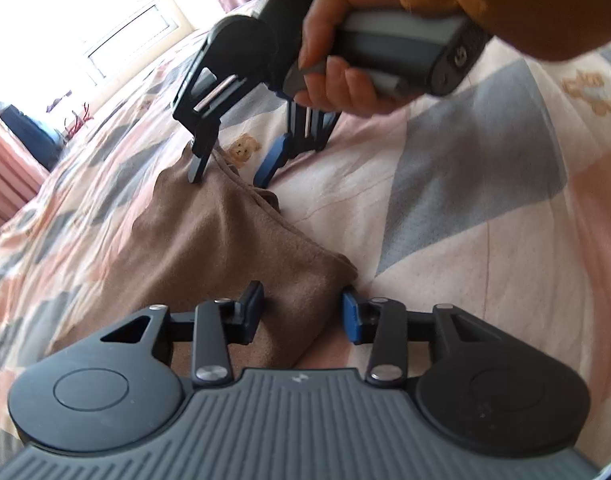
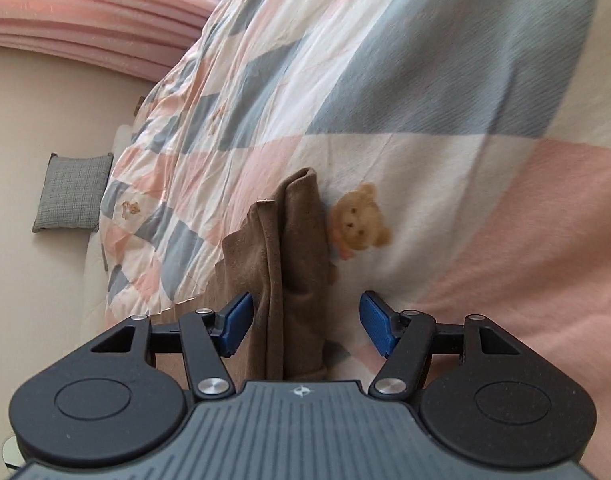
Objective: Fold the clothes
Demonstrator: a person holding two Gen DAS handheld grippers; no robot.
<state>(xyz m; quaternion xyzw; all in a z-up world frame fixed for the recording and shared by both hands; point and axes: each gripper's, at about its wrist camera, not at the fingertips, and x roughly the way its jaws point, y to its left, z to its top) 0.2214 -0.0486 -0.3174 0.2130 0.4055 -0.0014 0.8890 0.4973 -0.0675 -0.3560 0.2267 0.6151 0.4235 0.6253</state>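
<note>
A brown folded cloth (image 1: 233, 248) lies on the patchwork bedspread (image 1: 465, 208). My left gripper (image 1: 303, 314) is open, its jaws astride the cloth's near corner. My right gripper (image 1: 231, 170), held by a hand, is open at the cloth's far end, one finger on the cloth and the blue-padded one beside its edge. In the right wrist view the right gripper (image 2: 305, 322) is open with the cloth's folded edge (image 2: 289, 264) between its jaws.
A printed teddy bear (image 2: 359, 220) is on the bedspread right of the cloth. A grey cushion (image 2: 73, 198) sits by the bed's far side. Pink curtains (image 2: 85, 24) and a bright window (image 1: 117, 20) lie beyond the bed.
</note>
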